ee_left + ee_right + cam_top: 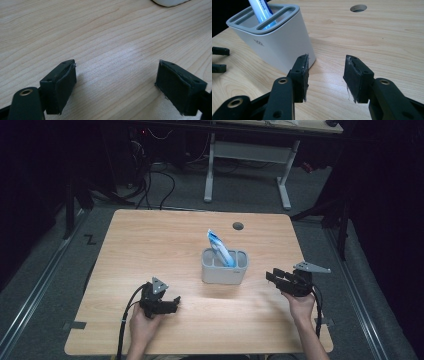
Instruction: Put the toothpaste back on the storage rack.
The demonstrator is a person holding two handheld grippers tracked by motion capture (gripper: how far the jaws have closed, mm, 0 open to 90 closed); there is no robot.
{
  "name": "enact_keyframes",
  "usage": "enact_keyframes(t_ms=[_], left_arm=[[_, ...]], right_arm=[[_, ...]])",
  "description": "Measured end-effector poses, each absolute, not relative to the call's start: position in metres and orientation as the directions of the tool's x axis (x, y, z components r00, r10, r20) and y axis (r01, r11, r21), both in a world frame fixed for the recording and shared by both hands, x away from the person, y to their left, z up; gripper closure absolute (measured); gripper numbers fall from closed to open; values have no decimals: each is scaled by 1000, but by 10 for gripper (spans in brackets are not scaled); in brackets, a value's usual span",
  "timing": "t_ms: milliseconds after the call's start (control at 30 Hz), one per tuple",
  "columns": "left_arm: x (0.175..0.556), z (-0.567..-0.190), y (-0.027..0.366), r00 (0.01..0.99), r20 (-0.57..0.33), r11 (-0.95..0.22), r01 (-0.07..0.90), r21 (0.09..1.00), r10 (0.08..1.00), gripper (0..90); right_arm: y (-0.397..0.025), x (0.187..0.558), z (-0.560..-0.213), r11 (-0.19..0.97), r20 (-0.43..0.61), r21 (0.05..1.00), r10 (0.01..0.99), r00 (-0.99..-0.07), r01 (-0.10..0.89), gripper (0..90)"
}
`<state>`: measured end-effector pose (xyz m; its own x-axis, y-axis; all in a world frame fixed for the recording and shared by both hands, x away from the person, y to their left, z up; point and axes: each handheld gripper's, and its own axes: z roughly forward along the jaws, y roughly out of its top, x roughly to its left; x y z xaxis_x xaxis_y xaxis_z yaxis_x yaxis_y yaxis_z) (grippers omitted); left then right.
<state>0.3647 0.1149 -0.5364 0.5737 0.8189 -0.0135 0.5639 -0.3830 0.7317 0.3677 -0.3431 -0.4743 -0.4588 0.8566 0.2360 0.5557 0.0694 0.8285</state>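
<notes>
My right claw (276,276) hangs spread and empty just right of the grey slotted holder (224,266) at mid-bench; my left claw (172,303), also spread, rests near-left. A blue-and-white tube (220,248) leans in the holder's right slot. I should approach level, pinching the tube above the rim.

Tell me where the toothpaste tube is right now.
High view: the toothpaste tube stands tilted in the grey holder at the table's middle, ahead of both grippers.

Holder (224,268): light grey. Toothpaste tube (219,246): blue and white. Table (150,245): light wood grain. Grippers: black.
</notes>
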Motion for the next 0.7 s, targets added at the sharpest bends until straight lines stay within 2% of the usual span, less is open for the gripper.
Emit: enact_keyframes(t_ms=[433, 700], left_arm=[[365, -536, 115, 574, -13, -383, 564, 732, 819, 169], [365, -536, 115, 574, -13, -384, 564, 731, 819, 169]], right_arm=[[-331, 374, -484, 111, 204, 816, 863, -463, 567, 545], [-322, 376, -492, 182, 150, 794, 866, -477, 579, 541]])
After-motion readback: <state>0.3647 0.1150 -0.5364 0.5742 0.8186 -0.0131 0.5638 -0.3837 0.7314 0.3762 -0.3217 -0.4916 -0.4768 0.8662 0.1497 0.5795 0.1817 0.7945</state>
